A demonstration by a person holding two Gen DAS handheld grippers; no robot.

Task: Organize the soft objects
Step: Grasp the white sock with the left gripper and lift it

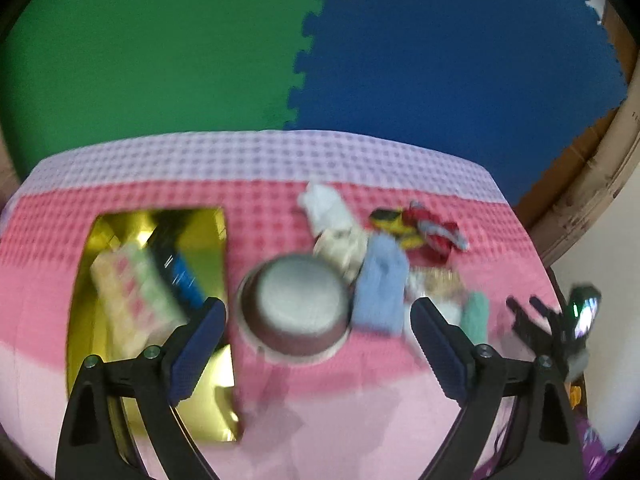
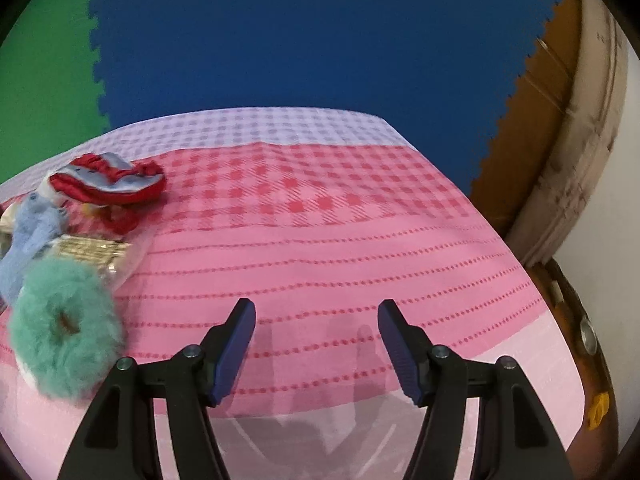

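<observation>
My left gripper [image 1: 318, 308] is open and empty above a round metal bowl [image 1: 294, 306] on the pink checked tablecloth [image 1: 260, 200]. Right of the bowl lies a pile of soft things: a light blue fuzzy cloth [image 1: 380, 286], a white cloth [image 1: 326, 206], a red and blue fabric piece [image 1: 434, 236] and a teal fluffy ring [image 1: 476, 314]. My right gripper [image 2: 316, 312] is open and empty over bare cloth. In its view the teal ring [image 2: 66, 326], the blue cloth [image 2: 28, 236] and the red fabric [image 2: 108, 184] lie at the left.
A gold tray [image 1: 212, 400] at the left holds a pastel checked item [image 1: 132, 284] and a blue-black object [image 1: 180, 272]. A clear packet [image 2: 94, 254] lies among the soft things. Green and blue foam mats [image 1: 440, 60] cover the floor beyond the table's far edge.
</observation>
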